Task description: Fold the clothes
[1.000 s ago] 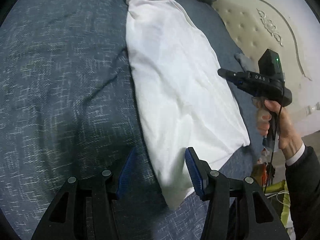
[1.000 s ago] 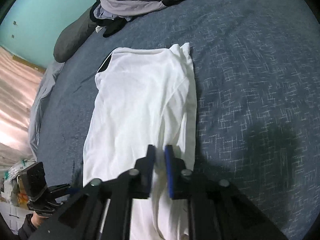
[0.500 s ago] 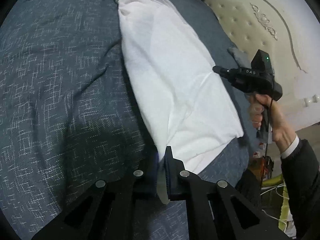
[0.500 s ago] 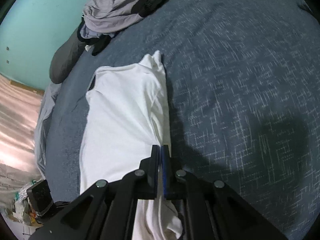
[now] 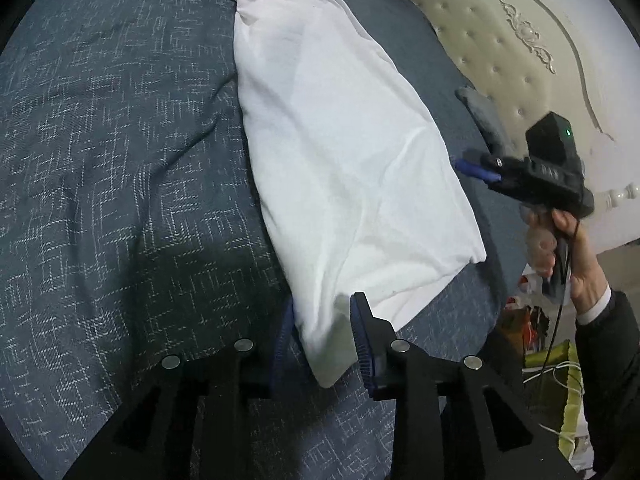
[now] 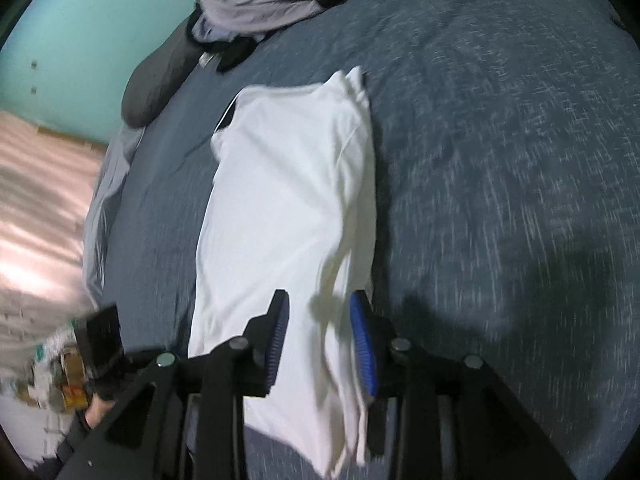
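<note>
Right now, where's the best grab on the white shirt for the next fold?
Take the white shirt at its two near hem corners, coming from the near edge. It lies long and narrow, collar far. Both grippers, left and right, already straddle that hem, jaws opening.

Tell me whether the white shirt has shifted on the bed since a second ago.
Yes. In the right wrist view the white shirt is narrower: its edge has been folded inward, away from the bare blue bedspread beside it. Its collar still points toward the grey clothes pile.

I count one white shirt (image 5: 344,160) on one bed (image 5: 120,160), my two tools, one clothes heap (image 6: 272,4) at twelve o'clock.
</note>
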{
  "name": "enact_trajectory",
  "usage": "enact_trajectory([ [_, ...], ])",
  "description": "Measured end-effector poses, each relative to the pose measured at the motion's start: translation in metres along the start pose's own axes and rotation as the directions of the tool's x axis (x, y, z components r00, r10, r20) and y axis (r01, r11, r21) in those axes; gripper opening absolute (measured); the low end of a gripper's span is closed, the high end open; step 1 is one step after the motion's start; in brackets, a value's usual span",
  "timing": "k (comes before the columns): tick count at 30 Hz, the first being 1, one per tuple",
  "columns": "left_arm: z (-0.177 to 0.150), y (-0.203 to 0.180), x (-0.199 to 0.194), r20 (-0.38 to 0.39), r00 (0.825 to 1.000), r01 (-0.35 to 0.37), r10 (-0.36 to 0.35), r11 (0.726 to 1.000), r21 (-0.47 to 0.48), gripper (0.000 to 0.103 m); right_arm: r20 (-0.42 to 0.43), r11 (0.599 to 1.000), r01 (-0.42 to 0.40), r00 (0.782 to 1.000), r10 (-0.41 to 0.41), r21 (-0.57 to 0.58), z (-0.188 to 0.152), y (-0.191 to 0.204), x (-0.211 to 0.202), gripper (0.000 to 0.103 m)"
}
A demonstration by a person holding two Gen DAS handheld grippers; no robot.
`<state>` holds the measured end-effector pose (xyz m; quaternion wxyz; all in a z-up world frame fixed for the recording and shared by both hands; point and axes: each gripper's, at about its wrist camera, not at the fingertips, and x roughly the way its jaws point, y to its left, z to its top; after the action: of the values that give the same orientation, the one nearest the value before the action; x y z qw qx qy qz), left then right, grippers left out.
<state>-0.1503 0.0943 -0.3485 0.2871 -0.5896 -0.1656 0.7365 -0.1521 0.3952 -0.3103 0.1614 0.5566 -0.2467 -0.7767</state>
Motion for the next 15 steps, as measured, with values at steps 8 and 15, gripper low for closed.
enact_trajectory([
  [8,-0.004,0.003,-0.007,0.002,1.0,0.003,-0.003,1.0,-0.017,0.032,-0.035,0.996,0.02,0.999,-0.023,-0.084,-0.025,0.011,0.007,0.026],
  [15,-0.005,0.003,0.003,-0.028,1.0,0.001,-0.001,1.0,-0.021,0.03,-0.036,0.995,0.043,0.998,-0.046,-0.089,-0.032,0.009,0.009,0.002],
])
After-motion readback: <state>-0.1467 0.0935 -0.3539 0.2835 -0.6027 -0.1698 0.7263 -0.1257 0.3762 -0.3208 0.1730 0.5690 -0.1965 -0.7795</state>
